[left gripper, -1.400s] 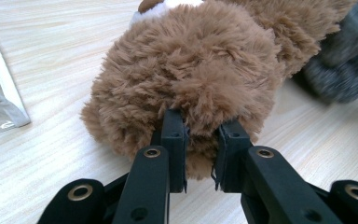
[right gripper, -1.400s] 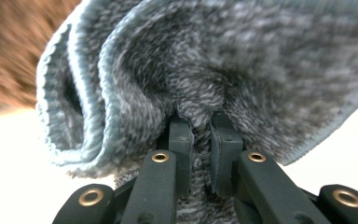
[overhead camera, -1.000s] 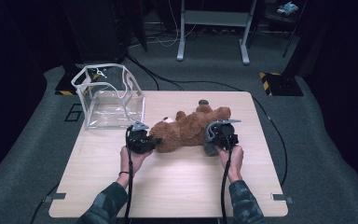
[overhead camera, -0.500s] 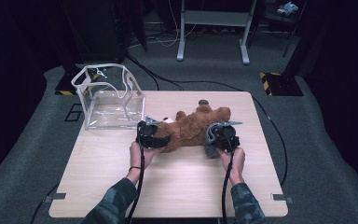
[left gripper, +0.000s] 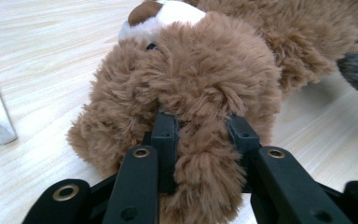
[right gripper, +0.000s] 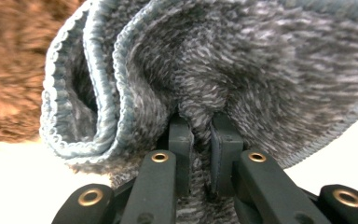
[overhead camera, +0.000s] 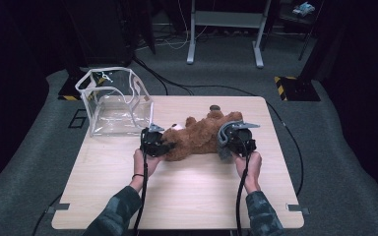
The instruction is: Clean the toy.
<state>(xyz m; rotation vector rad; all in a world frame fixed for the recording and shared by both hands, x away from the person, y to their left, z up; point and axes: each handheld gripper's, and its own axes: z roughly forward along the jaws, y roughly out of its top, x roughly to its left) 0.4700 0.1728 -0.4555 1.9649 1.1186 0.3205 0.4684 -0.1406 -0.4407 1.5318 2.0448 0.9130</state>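
In the high view, a brown teddy bear [overhead camera: 197, 140] is lying on its side across the middle of the wooden counter [overhead camera: 177, 196], stretched between the 2 grippers. The left gripper [overhead camera: 153, 142] is sitting at the bear's head end, and the right gripper [overhead camera: 235, 140] is sitting at the other end, where a grey knitted garment [overhead camera: 222, 142] is covering the bear's body. A clear plastic box [overhead camera: 115, 103] with white edging is standing beyond the left gripper, just apart from it, toward the counter's far left corner.

In the left gripper view, the left gripper [left gripper: 204, 135] is pinching a thick tuft of the teddy bear's [left gripper: 205, 70] brown fur; its jaws have just been closing, and the fur is bulging between and over them. The bear's white muzzle is lying ahead of the jaws, slightly to their left.

In the right gripper view, the right gripper [right gripper: 200, 133] is clamping a fold of the grey knitted garment [right gripper: 261, 60], the jaws pressed nearly together with the knit squeezed between them. Brown fur is showing blurred, ahead and left of the jaws.
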